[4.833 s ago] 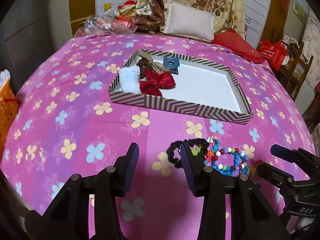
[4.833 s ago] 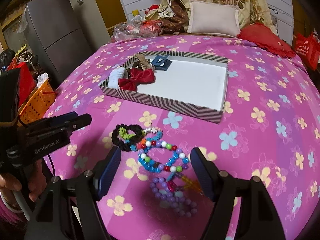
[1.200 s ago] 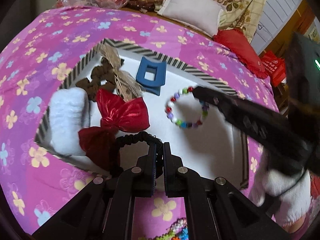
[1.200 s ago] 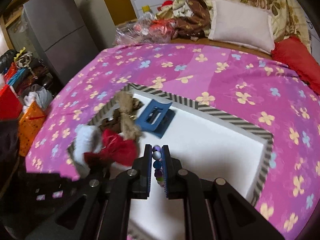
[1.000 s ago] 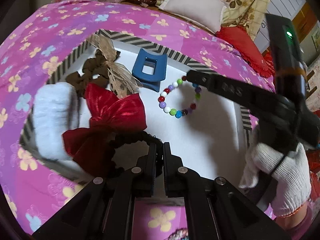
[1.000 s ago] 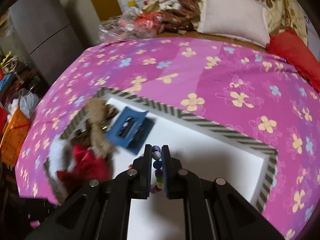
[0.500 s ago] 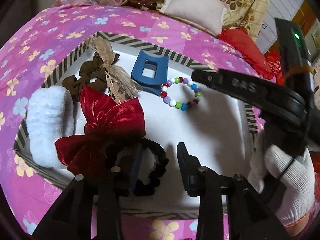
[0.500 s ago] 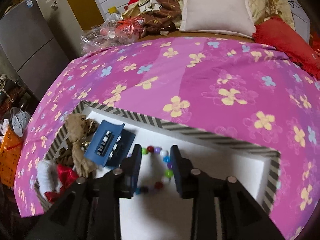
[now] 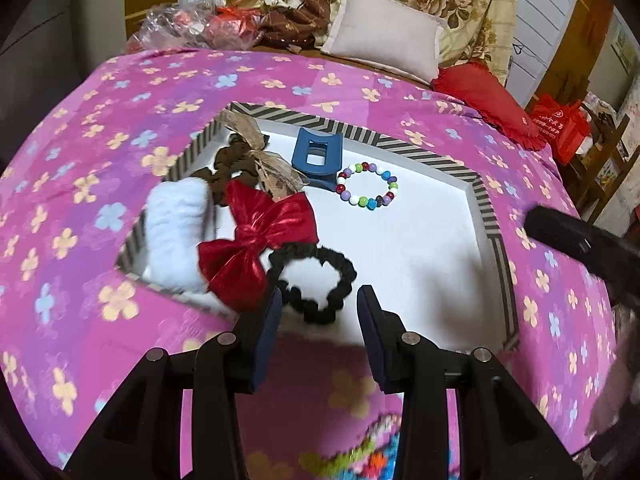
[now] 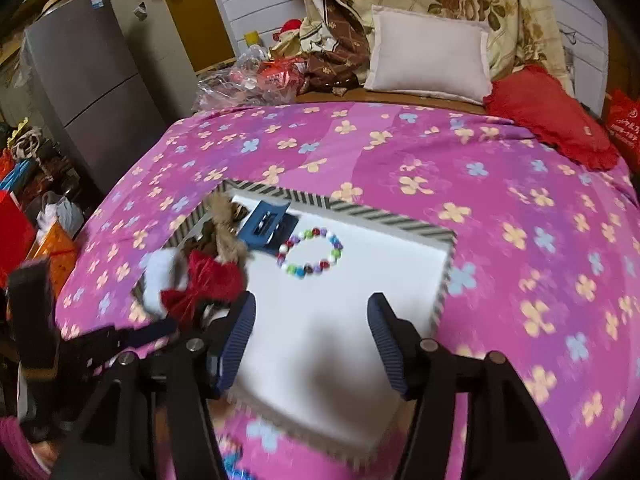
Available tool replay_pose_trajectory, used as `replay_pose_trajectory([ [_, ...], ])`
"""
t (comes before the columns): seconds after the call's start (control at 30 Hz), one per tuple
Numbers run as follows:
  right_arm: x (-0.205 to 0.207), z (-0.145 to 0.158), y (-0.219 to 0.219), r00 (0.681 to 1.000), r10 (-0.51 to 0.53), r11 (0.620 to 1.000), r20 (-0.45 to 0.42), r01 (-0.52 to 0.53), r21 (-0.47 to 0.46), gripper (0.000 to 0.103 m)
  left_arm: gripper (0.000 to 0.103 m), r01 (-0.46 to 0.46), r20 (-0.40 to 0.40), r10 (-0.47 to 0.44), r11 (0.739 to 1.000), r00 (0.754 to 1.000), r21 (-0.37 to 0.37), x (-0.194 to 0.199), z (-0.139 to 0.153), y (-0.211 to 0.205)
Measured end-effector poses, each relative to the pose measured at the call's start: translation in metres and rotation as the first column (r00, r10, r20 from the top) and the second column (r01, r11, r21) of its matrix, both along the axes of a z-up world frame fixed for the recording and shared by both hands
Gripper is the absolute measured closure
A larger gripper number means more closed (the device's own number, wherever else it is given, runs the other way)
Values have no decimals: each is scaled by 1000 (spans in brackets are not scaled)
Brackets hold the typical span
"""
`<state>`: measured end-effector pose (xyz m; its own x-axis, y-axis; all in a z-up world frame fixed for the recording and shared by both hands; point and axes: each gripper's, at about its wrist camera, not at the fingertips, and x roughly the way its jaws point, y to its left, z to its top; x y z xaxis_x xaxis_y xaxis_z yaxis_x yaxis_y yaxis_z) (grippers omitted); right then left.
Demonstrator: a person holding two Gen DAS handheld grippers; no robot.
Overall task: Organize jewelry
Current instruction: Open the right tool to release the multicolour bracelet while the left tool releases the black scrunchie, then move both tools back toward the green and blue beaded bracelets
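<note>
- Left gripper point(image 9: 318, 320): jaws apart, nothing between them; fingertips above the near edge of the tray.
- Black scrunchie point(image 9: 313, 280): lying flat on the white tray floor just ahead of the left fingertips, touching the red bow at its left.
- Right gripper point(image 10: 310, 340): jaws wide apart, empty, hovering over the near half of the tray.
- Beaded bracelet point(image 9: 367, 185): multicoloured round beads in a closed ring, flat on the tray floor, just beside the blue clip; seen also in the right wrist view point(image 10: 310, 251), ahead of the open fingers.
- Tray point(image 9: 486, 216): shallow, white inside, striped rim, resting on the bedspread.
- Red bow point(image 9: 256, 244): shiny fabric, left part of the tray.
- White fluffy item point(image 9: 174, 236): at the tray's left wall.
- Brown scrunchie with tan ribbon point(image 9: 244, 160): far left corner of the tray.
- Blue clip point(image 9: 316, 156): claw type, near the far wall.
- Bedspread point(image 9: 120, 92): pink-purple, flower print.
- Further beaded pieces point(image 9: 360, 452): blurred, on the bedspread below the left gripper.
</note>
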<state>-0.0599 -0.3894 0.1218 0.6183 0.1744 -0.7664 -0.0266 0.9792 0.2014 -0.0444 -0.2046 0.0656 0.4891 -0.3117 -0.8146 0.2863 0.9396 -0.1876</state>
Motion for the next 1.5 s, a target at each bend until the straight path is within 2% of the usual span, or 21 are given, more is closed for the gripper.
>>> replay_pose_trajectory([
  [0.4,-91,4,22,1000,-15,999,23,14,31,37,64,26,78,-30,998,997,49,-62,21,12],
  [0.7,-131,3,44,998,-20,1000,56,20,7,37,64,20,104,-26,998,994,58,-92,25,21],
  [0.93,-148,-2,57,999,-1,1000,48,2,-25,37,64,15,112,-23,997,993,73,-105,24,28],
  [1.23,-161,-8,55,999,-4,1000,35,5,-23,37,64,12,104,-21,997,994,81,-113,19,32],
  [1.5,-162,-18,49,1000,-13,1000,12,13,-22,37,64,7,50,-10,999,999,47,-108,13,42],
])
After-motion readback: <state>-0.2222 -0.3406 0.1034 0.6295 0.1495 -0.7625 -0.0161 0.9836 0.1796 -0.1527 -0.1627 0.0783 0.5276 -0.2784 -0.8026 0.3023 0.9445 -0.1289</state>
